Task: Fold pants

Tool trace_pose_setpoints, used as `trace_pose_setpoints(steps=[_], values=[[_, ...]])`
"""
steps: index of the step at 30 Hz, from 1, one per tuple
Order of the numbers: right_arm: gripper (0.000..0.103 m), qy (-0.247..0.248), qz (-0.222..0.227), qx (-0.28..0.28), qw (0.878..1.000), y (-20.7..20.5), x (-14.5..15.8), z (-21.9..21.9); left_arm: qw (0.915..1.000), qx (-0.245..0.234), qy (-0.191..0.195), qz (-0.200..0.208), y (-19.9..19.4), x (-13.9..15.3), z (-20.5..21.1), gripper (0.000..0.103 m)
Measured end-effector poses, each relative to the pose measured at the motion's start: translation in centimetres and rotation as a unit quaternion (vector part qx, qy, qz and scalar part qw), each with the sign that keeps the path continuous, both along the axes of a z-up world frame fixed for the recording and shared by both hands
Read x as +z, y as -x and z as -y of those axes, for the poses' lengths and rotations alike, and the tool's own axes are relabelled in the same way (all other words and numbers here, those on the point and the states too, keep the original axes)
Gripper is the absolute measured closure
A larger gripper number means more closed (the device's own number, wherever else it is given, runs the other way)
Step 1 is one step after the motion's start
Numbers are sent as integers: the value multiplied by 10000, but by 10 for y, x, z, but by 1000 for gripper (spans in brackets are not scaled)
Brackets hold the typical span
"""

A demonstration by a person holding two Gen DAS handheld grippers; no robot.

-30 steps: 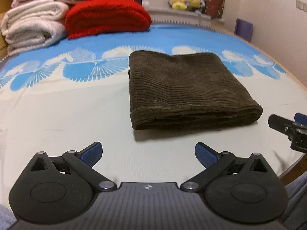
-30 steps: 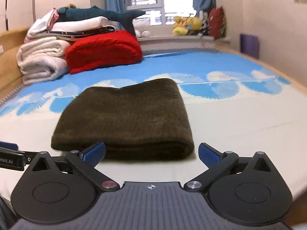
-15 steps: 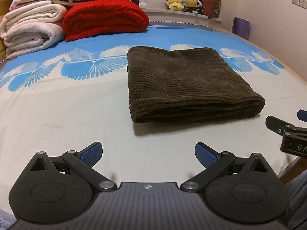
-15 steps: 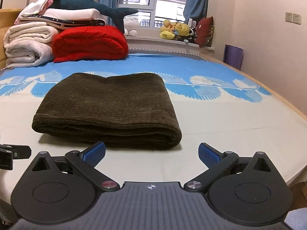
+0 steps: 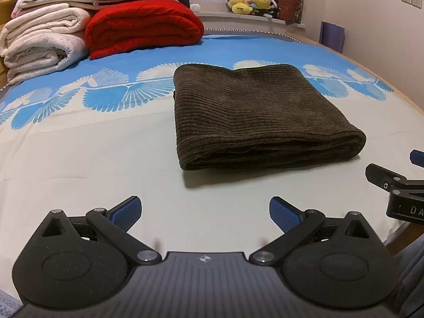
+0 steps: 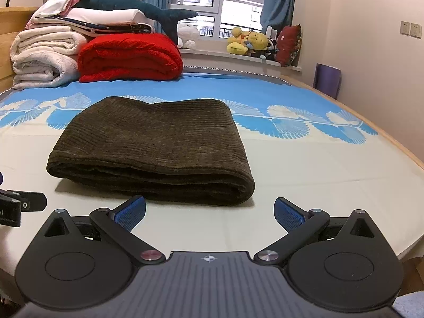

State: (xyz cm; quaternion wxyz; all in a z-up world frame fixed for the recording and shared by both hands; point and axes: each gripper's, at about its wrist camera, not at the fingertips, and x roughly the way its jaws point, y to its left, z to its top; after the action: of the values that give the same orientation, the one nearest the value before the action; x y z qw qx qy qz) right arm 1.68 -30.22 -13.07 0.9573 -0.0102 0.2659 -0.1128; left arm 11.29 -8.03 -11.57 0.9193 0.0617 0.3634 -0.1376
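Dark brown corduroy pants point(image 5: 254, 114) point(image 6: 156, 148) lie folded into a flat rectangular stack on the bed, its layered edge facing me. In the left wrist view my left gripper point(image 5: 205, 213) hovers open over the bare sheet, short of the stack and empty. My right gripper point(image 6: 209, 213) is also open and empty, just in front of the stack's near edge. One finger of the right gripper point(image 5: 392, 182) shows at the right edge of the left wrist view. Part of the left gripper point(image 6: 18, 204) shows at the left edge of the right wrist view.
The bed sheet point(image 5: 79, 159) is pale with a blue fan pattern further back. Folded white blankets point(image 5: 39, 45), a red blanket point(image 5: 143, 26) and a plush shark point(image 6: 137, 8) sit at the head. Stuffed toys point(image 6: 246, 41) line the windowsill. The bed's wooden edge point(image 6: 397, 148) runs along the right.
Both grippers have pulled back slightly and tilted up, so more of the room shows. The folded pants have not moved. Both grippers stay open.
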Motion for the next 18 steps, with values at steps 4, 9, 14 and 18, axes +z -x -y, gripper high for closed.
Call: trace_pose_setpoints(steps=[4, 9, 14, 18], values=[[1, 29, -11, 38, 10000, 1, 0, -2, 10000, -9, -5, -4, 0, 0, 0, 0], [1, 21, -11, 43, 10000, 1, -1, -2, 10000, -2, -3, 4, 0, 0, 0, 0], [1, 9, -11, 37, 10000, 1, 0, 0, 10000, -11, -20, -5, 0, -1, 1, 0], [1, 14, -28, 54, 10000, 1, -1, 1, 10000, -20, -27, -9, 0, -1, 2, 0]])
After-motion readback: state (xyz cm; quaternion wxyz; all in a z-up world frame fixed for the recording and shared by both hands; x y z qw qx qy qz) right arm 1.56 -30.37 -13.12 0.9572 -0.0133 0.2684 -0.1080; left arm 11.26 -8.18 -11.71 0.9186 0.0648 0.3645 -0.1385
